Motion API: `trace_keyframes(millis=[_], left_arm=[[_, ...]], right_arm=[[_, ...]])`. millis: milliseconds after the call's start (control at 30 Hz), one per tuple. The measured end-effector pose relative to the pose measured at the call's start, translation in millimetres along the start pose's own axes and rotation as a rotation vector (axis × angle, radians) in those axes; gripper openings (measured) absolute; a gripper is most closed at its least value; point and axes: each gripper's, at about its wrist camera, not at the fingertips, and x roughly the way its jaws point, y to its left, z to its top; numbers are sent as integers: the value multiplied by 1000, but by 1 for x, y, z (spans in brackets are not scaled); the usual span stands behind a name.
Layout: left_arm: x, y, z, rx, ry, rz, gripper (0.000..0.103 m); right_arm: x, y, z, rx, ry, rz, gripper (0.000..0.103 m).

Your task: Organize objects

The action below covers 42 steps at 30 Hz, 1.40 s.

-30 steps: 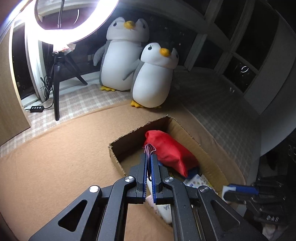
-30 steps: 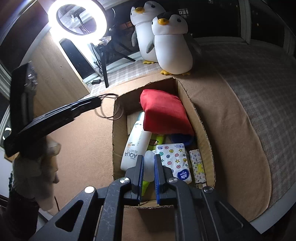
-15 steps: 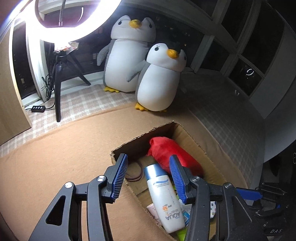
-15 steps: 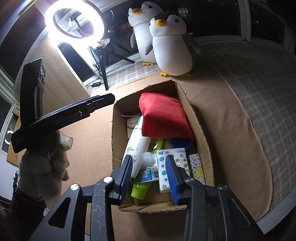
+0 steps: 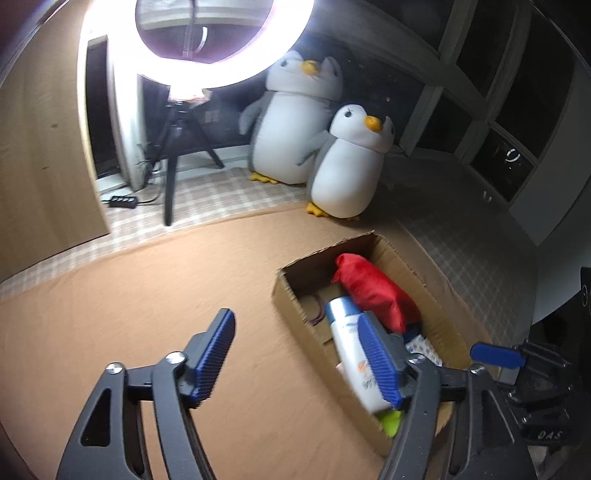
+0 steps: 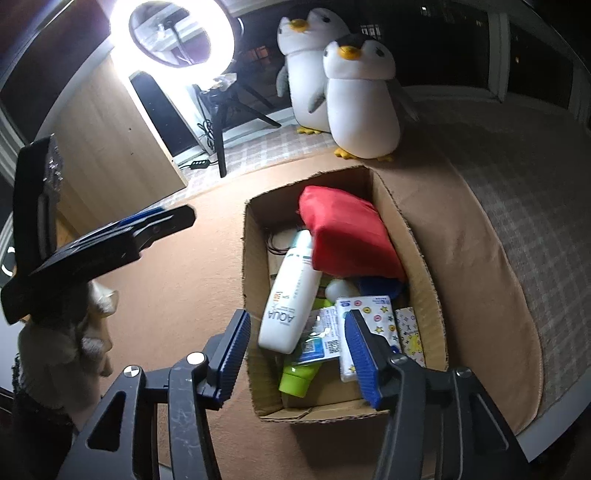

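My left gripper [image 5: 295, 350] and right gripper [image 6: 297, 350] look alike: matte black angular arms with triangular cut-outs and silver screws [image 5: 114, 367] at the joints. Each finger ends in a ribbed blue pad [image 6: 233, 353], and the right gripper's black frame is scuffed with pale scratches.

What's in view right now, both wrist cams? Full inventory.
cardboard box: 1, brown, open, on the tan mat
red pouch: 1, red, far end of box
AQUA bottle: 1, white, lying along box's left side
green tube: 1, lime, near end of box
tissue pack: 1, white with coloured dots, near right of box
plush penguins: 2, white and grey, beyond box
ring light: 1, lit, on black tripod, far left
left gripper: open, empty, beside box
right gripper: open, empty, over box's near end
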Motion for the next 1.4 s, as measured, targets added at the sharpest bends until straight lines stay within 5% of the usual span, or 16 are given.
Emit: trace_keyframes(millis=[233, 667, 1400], left_arm=[[-57, 21, -35, -26, -55, 61, 89], [-142, 68, -103, -70, -81, 220, 96], [-197, 126, -176, -223, -63, 346, 103]], right_arm=[[-6, 31, -8, -34, -44, -32, 59], [2, 101, -28, -94, -48, -25, 62], [15, 189, -62, -216, -64, -29, 67]])
